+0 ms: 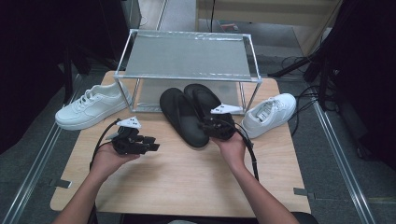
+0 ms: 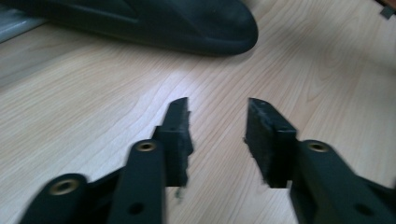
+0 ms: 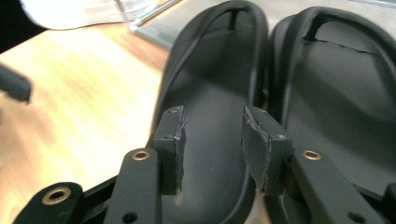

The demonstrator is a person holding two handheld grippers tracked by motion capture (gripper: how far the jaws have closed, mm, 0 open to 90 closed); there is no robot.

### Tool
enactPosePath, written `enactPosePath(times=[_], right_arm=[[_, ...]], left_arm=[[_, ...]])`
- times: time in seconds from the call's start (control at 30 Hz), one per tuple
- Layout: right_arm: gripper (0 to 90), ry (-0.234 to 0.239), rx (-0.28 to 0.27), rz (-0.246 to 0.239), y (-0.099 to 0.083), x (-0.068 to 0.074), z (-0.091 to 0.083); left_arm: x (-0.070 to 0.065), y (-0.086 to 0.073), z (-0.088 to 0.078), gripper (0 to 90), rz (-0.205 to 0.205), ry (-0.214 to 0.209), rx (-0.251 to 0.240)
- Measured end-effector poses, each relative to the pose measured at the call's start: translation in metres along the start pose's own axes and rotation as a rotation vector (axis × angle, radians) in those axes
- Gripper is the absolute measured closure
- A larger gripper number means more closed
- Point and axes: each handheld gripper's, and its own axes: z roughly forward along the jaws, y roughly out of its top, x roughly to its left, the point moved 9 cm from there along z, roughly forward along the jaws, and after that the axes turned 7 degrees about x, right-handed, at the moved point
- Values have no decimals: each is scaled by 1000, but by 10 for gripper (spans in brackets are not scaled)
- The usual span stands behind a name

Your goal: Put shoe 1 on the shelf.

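Note:
Two black slippers lie side by side at the middle of the table, the left slipper [image 1: 182, 116] and the right slipper [image 1: 205, 100], toes under a metal rack. My right gripper [image 1: 215, 125] hovers at their heels. In the right gripper view its jaws [image 3: 212, 112] stand open over the footbed of the left slipper [image 3: 215, 60], pressing on nothing, with the right slipper [image 3: 336, 116] beside. My left gripper [image 1: 152, 144] is held low over bare wood, pointing right. It [image 2: 217, 105] is open and empty, with a slipper heel [image 2: 187, 23] ahead.
A metal-framed rack [image 1: 187, 56] with a grey shelf stands at the table's back. One white sneaker [image 1: 91, 107] lies at the left of it and another white sneaker [image 1: 271, 114] at the right. Bare wooden tabletop [image 1: 177, 182] stretches in front. Cables trail from both grippers.

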Motion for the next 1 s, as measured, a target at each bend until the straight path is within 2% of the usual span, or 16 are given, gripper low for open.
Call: enactPosePath(times=[0.07,0.17,0.3,0.43,0.53,0.7,0.8,1.0], right_arm=[[610,33,-2,18,-6,4,-4],[624,46,5,12,-14,8,-9],[646,78,1,34,-25,14,-16],[664,62,-1,49,-35,14,-22],[743,54,-19,67,-40,12,-27],[898,53,-2,81,-50,8,-30],[900,49,12,78,-53,7,-29],[900,40,51,29,-59,8,-22]], left_arm=[[1,6,-2,723,14,7,-5],[1,14,-2,796,38,8,-8],[3,25,1,856,61,7,19],[6,36,4,881,72,0,25],[7,46,4,899,77,-12,20],[10,64,2,900,98,-15,19],[14,75,-1,900,97,-17,6],[23,96,-11,900,99,-12,-10]])
